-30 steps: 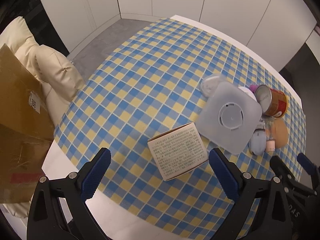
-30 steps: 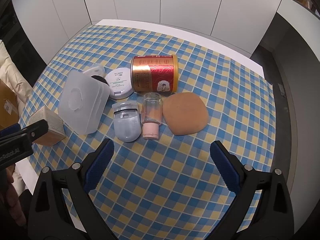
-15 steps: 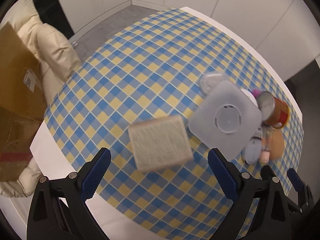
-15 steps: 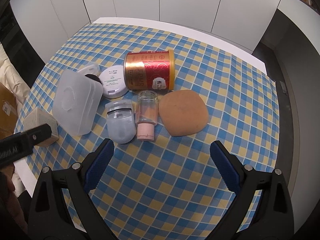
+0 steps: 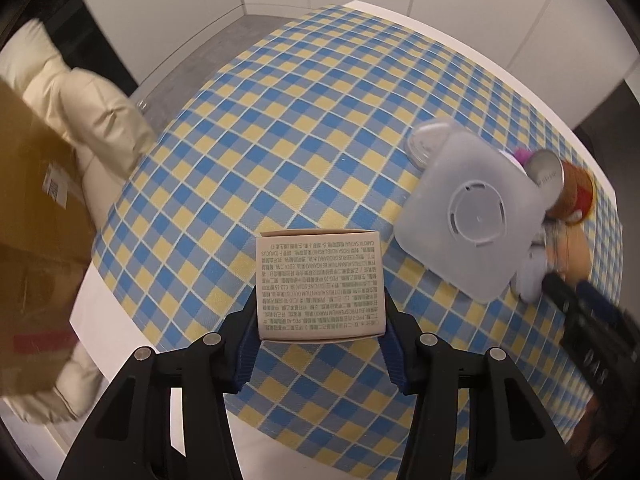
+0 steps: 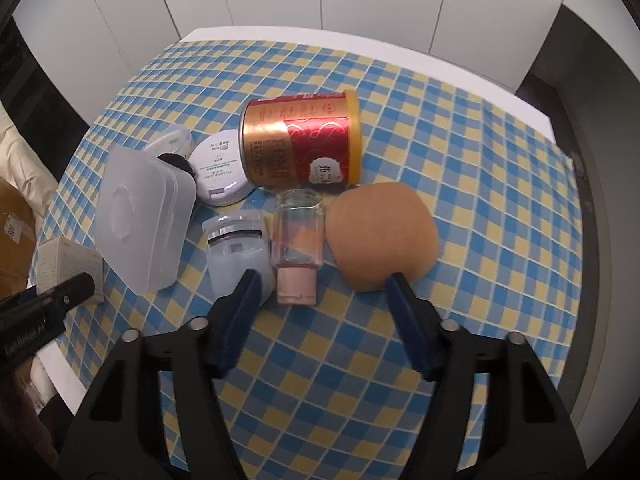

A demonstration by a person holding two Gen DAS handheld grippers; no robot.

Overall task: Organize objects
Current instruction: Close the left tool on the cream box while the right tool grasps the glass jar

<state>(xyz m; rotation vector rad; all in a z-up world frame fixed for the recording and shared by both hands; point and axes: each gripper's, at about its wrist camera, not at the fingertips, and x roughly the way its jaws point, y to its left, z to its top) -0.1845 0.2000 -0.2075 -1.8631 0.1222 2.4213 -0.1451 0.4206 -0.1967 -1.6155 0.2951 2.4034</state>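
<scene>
I see a blue/yellow/grey check tablecloth (image 5: 280, 168) w/ thin white lines, on a white table (image 6: 460, 64). Beige carton (image 5: 321, 284) w/ dense black print, centre of the left view. Frosted translucent white box (image 5: 468, 216) at right. In the right view: red + gold tin (image 6: 300, 144) w/ yellow rim, upper centre; white round compact (image 6: 220, 172); clear bottle (image 6: 298, 236) w/ pink cap; tan-orange sponge (image 6: 380, 232); pale blue case (image 6: 236, 248). My grippers: black frames, blue pads (image 6: 240, 308). Cream cushion (image 5: 96, 116) and brown cardboard (image 5: 28, 216) at left.

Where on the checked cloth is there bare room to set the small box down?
Bare: the cloth beyond the small box, left of the translucent case; also right of the red tin. Crowded around the tin.
</scene>
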